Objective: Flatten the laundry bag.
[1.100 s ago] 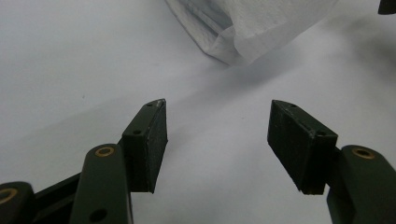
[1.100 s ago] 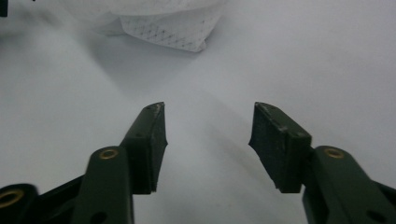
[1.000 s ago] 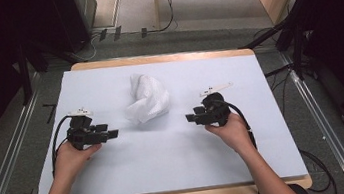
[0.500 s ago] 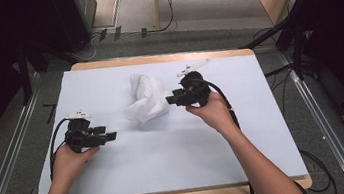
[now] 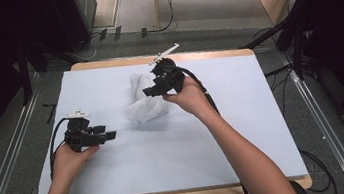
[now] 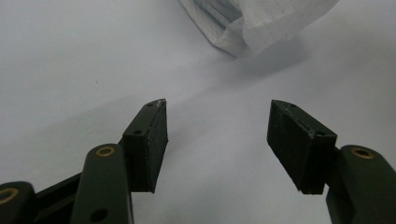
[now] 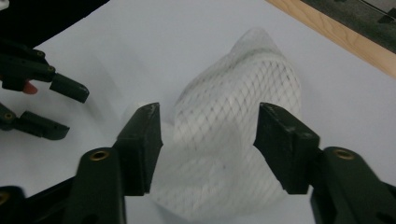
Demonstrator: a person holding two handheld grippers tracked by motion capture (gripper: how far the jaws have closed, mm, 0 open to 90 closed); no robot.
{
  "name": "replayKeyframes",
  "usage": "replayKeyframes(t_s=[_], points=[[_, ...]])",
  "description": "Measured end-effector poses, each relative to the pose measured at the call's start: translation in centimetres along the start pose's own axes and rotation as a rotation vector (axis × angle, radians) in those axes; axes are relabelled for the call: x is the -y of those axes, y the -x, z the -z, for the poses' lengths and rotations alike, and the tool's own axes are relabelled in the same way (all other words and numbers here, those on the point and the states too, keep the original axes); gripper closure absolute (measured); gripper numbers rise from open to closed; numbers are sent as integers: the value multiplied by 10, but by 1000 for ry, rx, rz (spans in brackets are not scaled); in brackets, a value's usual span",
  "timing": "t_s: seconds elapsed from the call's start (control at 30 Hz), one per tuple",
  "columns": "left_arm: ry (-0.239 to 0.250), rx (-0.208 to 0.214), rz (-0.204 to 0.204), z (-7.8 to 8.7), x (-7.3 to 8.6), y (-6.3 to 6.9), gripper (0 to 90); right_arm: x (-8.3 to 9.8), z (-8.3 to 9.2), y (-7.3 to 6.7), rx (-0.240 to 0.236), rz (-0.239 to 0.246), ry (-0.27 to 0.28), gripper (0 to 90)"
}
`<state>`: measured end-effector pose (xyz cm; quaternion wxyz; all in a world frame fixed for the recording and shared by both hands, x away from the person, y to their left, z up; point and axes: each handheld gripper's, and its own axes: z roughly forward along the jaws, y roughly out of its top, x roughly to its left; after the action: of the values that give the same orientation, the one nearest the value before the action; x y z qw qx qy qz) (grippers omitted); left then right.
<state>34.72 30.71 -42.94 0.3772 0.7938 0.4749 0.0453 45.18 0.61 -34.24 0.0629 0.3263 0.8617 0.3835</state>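
Nearest the person, at about 8 o'clock on the table (image 5: 245, 132), the left gripper (image 5: 107, 135) rests low in the hand, fingers (image 6: 148, 140) spread apart and holding nothing; they aim toward 3 o'clock. In the left gripper view a corner of the white mesh bag (image 6: 261, 23) lies well ahead of them, not touched.

Mid-table, slightly toward 11 o'clock from centre: the white mesh bag (image 5: 144, 100), crumpled and lying in a loose heap on the white cover.

Just beyond it, at its 1 o'clock side, the right gripper (image 5: 151, 90) hangs over the bag, pointing toward 8 o'clock. Its fingers (image 7: 142, 135) stand apart with the netted bulk (image 7: 233, 140) between them; contact cannot be confirmed.

Judgement: the step in hand is the reach to grasp the bag with the right gripper. Next move calls for lowering slightly and pinching a fold of mesh, not the whole bulk. The left gripper should come in for a second hold if the bag is to be spread.

Far edge at 12 o'clock: bare wooden rim (image 5: 105, 63).
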Motion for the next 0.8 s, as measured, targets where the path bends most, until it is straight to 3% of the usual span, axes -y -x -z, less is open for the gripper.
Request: replayKeyframes(t_s=[0.13,0.27,0.43,0.5,0.57,0.6,0.67,0.73,0.8], points=[[3,1,2,1,0,-1,390,-16,-17,-1,10,10,-19,281],[4,0,7,1,0,-2,390,-24,-36,1,58,8,-44,203],[10,6,10,2,0,-3,389,-24,-52,7,88,-11,-68,192],[11,3,8,2,0,-4,390,-23,-61,11,108,-15,-97,253],[8,-1,11,2,0,-5,391,-21,-65,13,109,-4,-125,449],[11,-2,12,2,0,-5,391,-20,-65,15,93,9,-136,608],[11,-2,15,2,0,-5,391,-19,-63,17,64,5,-118,778],[4,-3,12,2,0,-4,391,-18,-57,17,55,8,-102,878],[6,-2,10,1,0,-4,390,-17,-51,16,43,7,-85,893]])
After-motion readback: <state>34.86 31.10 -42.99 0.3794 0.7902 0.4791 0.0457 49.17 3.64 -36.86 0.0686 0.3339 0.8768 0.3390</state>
